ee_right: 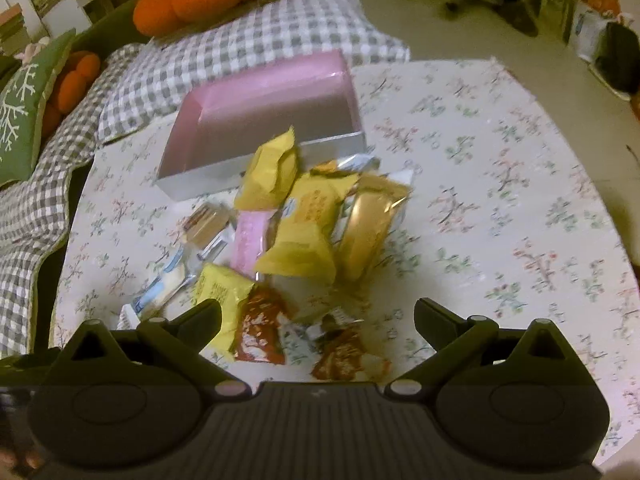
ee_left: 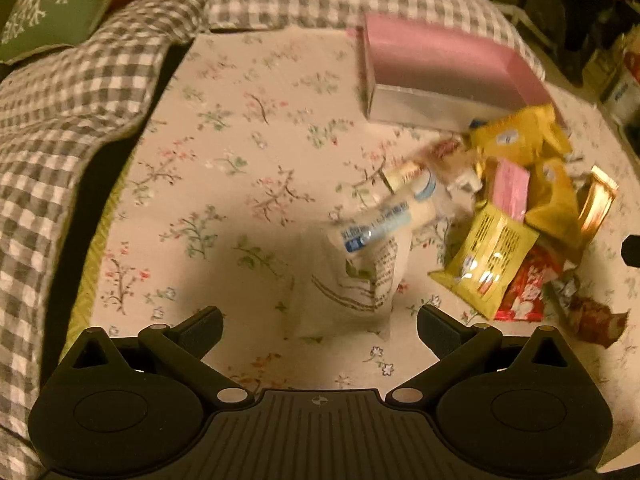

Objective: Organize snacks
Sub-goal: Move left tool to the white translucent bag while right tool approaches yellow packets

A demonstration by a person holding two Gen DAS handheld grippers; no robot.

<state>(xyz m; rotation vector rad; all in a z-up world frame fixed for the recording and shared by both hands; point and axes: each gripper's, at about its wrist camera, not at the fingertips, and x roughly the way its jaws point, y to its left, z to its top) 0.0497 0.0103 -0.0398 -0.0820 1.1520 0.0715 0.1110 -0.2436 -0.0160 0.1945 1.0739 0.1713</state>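
Left wrist view: the left hand-held gripper (ee_left: 319, 328) is spread wide, nothing held, above a white packet (ee_left: 360, 280). Right wrist view: the right hand-held gripper (ee_right: 318, 320) is held wide over piled snacks (ee_right: 304, 232) beside the pink box (ee_right: 264, 120) on the floral surface (ee_right: 500, 200).

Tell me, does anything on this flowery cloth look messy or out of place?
Yes. The snacks lie in a jumbled heap on the cloth, overlapping at odd angles, while the pink box behind them sits empty. Nothing looks torn or spilled, though the pictures are blurry.

Spread-fingered left gripper (ee_left: 319, 330) above white packet (ee_left: 352, 292) near pink box (ee_left: 440, 68).
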